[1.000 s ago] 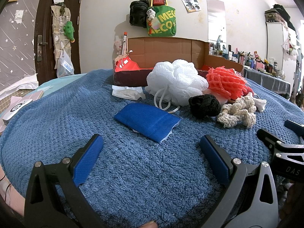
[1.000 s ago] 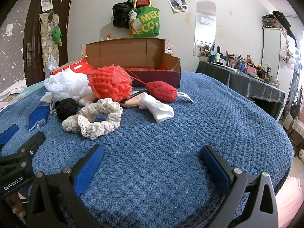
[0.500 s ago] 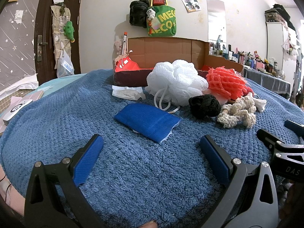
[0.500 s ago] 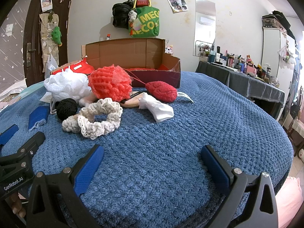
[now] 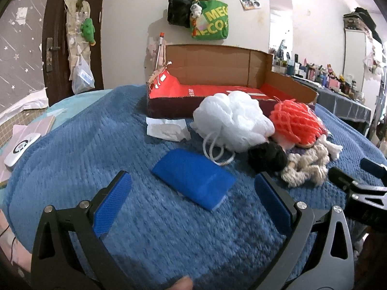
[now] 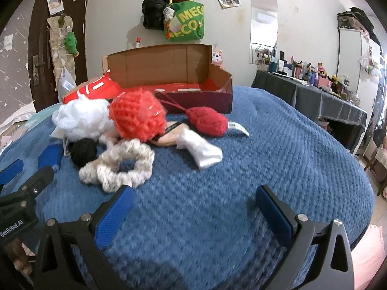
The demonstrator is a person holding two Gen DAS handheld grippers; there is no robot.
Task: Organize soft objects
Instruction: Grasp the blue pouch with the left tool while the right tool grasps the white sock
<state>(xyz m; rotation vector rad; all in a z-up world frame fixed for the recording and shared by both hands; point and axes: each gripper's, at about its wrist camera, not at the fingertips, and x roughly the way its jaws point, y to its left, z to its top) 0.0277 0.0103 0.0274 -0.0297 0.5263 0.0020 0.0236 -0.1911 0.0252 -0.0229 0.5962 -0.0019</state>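
Blue blanket point(image 5: 79, 145) spread over bed, cardboard box point(image 5: 217, 89) set at far end.

Left wrist view: left gripper point(image 5: 193, 198) held wide open, nothing gripped. Blue cloth point(image 5: 193, 176) seen flat just ahead, between fingers. White mesh puff point(image 5: 232, 123), black yarn ball point(image 5: 267, 157), orange mesh puff point(image 5: 295, 123) piled beyond, touching, in front of box.

Right wrist view: right gripper point(image 6: 193, 205) held wide open, nothing gripped. Cream knit ring point(image 6: 118, 166) located just past left finger. White sock point(image 6: 203, 147), red knit piece point(image 6: 208, 120) laid further out.
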